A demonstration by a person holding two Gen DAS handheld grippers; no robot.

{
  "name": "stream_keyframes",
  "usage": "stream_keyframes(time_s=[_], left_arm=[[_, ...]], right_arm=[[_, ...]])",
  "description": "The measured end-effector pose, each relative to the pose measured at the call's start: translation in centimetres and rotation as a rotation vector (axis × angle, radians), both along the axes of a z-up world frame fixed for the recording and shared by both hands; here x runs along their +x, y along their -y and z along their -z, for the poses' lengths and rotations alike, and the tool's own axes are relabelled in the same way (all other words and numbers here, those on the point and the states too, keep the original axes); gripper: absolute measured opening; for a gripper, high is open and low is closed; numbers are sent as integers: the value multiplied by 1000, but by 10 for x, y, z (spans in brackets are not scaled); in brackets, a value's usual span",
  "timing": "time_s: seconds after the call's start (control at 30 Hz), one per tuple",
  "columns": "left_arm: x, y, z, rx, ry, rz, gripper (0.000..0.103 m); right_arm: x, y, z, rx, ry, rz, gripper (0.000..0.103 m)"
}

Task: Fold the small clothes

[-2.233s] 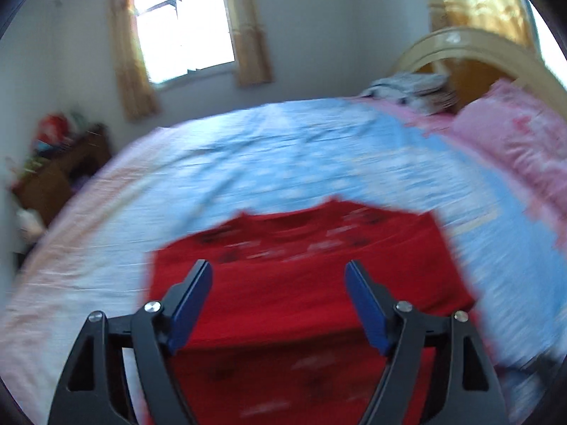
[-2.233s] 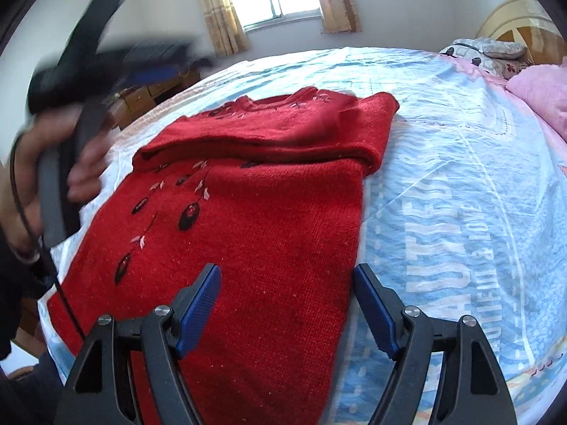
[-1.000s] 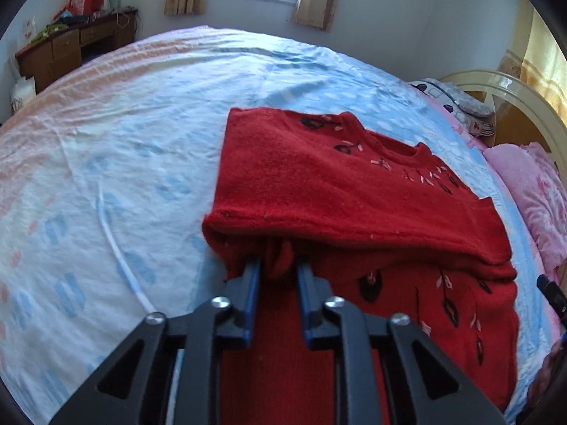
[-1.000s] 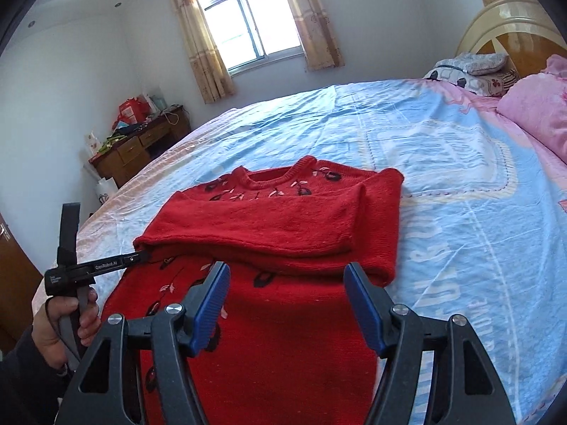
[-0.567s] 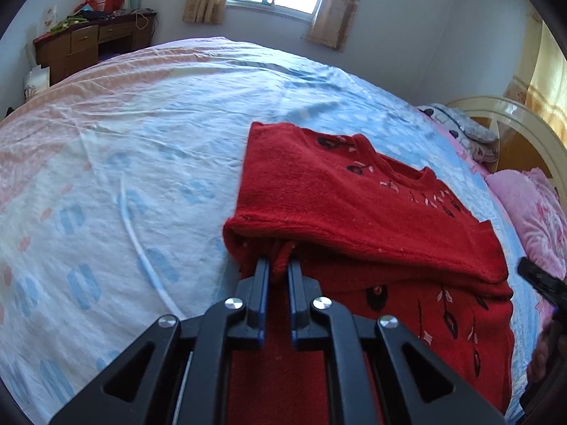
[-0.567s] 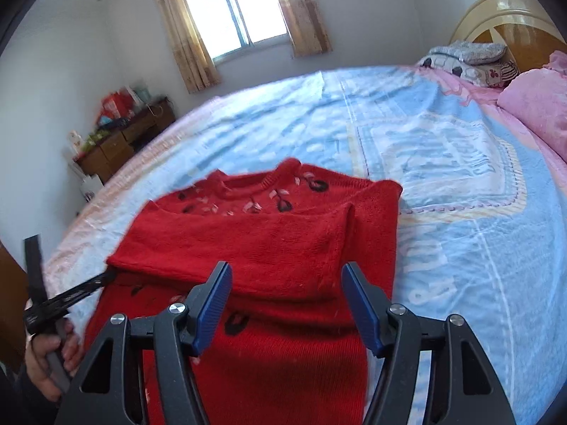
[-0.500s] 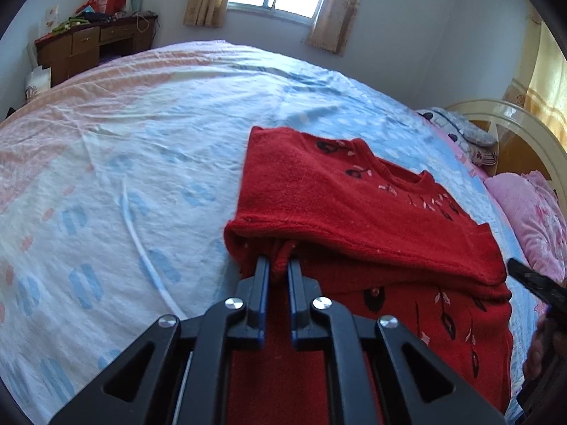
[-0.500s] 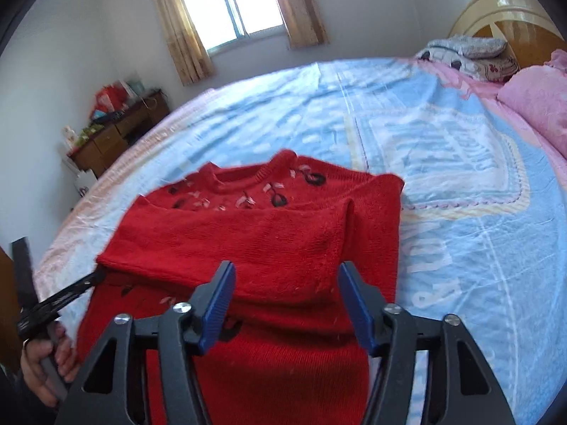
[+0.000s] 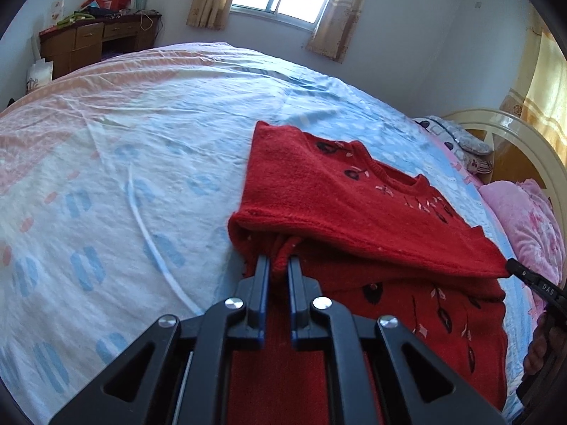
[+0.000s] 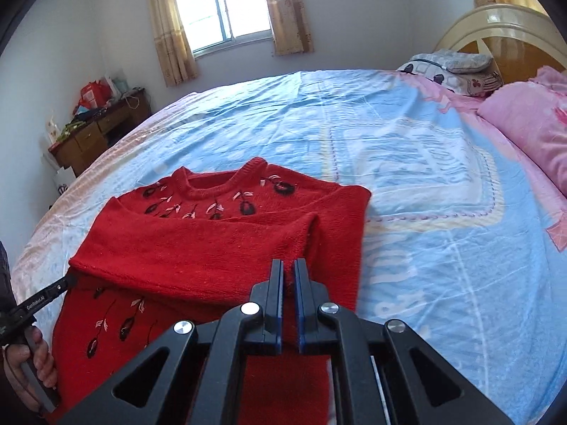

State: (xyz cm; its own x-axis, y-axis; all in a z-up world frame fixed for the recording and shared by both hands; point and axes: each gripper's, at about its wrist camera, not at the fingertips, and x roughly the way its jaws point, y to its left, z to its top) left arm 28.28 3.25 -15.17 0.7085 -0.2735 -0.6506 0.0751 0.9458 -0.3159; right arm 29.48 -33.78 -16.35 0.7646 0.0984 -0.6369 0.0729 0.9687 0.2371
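A red knit sweater (image 9: pixel 336 194) with dark embroidered flowers lies flat on the bed, its sleeves folded across the chest. My left gripper (image 9: pixel 278 260) is shut on the left end of that folded layer, with red knit bunched between its pads. My right gripper (image 10: pixel 288 262) is closing its jaws on the right end of the fold on the sweater (image 10: pixel 212 244), and the pads pinch the knit edge. Each gripper also shows in the other's view: the left gripper (image 10: pixel 42 297) in a hand at the left edge, the right gripper (image 9: pixel 531 279) at the right edge.
The blue and pink bed sheet (image 10: pixel 407 148) spreads wide around the sweater. A pink pillow (image 10: pixel 531 124) and a grey patterned bundle (image 10: pixel 450 67) lie by the cream headboard (image 10: pixel 496 24). A wooden desk (image 9: pixel 88 42) with clutter stands by the far wall, beside the window.
My right gripper moved forward over the sweater and its jaws went from wide open to closed on the fold's right end. The left gripper kept its grip and barely moved.
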Motion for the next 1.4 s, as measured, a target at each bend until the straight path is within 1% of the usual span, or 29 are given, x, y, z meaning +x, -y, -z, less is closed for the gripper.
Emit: stream_keyframes(time_s=[0.13, 0.23, 0.37, 0.47, 0.53, 0.57, 0.6, 0.63, 0.67, 0.7, 0.73, 0.77, 0.8, 0.83, 0.9, 1.0, 1.03, 1.1, 1.13, 1.2, 1.27, 1.33, 1.4], left_arm=[[1, -3, 3, -19, -8, 5, 11], [1, -3, 4, -25, -12, 5, 11], [1, -5, 5, -36, -14, 6, 11], [1, -7, 6, -51, -16, 12, 14], [-2, -9, 4, -62, -19, 26, 15], [-5, -8, 2, -43, -30, 25, 16], [-12, -9, -1, -20, -34, 16, 14], [-22, -10, -7, -10, -13, 14, 14], [-27, -10, -11, 6, 3, 12, 15], [-33, -11, -17, 29, 22, 9, 19], [-38, -10, -24, 50, 50, 3, 22], [-39, -10, -29, 65, 73, -4, 35], [-37, -8, -36, 98, 99, -19, 55], [-33, -6, -38, 122, 111, -36, 61], [-20, -2, -39, 157, 133, -66, 62], [6, 9, -31, 216, 97, -71, 62], [16, 13, -24, 253, 74, -74, 62], [25, 17, -13, 301, 24, -75, 62], [28, 17, -8, 306, -2, -72, 62], [23, 13, -7, 290, 2, -81, 63], [20, 14, -5, 311, -1, -70, 66], [17, 14, -2, 315, 2, -57, 67], [17, 15, -1, 306, -8, -53, 70]], right_arm=[[-3, 11, 4, 1, -10, 25, 5], [0, 16, 15, 10, -42, 31, 5], [1, 14, 27, -26, -65, 38, 4], [1, 18, 32, -12, -67, 48, 4], [0, 18, 32, -20, -72, 50, 4], [-1, 17, 31, -19, -71, 44, 5], [-2, 17, 29, -24, -70, 38, 5], [-4, 15, 27, -38, -71, 32, 5], [-6, 15, 23, -51, -71, 28, 9], [-9, 14, 19, -61, -68, 34, 18], [-11, 13, 15, -77, -58, 44, 39], [-14, 12, 10, -85, -40, 51, 48], [-18, 11, 3, -72, -7, 51, 54], [-20, 7, -2, -51, 13, 36, 53], [-17, -5, -8, -32, 23, -18, 54], [-12, -35, -13, -49, 53, -133, 54], [-8, -43, -12, -53, 51, -156, 54], [1, -49, -4, -56, 32, -154, 54], [5, -49, 0, -52, 18, -144, 54], [16, -46, 14, -40, -49, -101, 54], [21, -40, 28, -41, -106, -68, 53], [17, -38, 31, -34, -87, -70, 53], [12, -36, 31, -38, -92, -70, 53]])
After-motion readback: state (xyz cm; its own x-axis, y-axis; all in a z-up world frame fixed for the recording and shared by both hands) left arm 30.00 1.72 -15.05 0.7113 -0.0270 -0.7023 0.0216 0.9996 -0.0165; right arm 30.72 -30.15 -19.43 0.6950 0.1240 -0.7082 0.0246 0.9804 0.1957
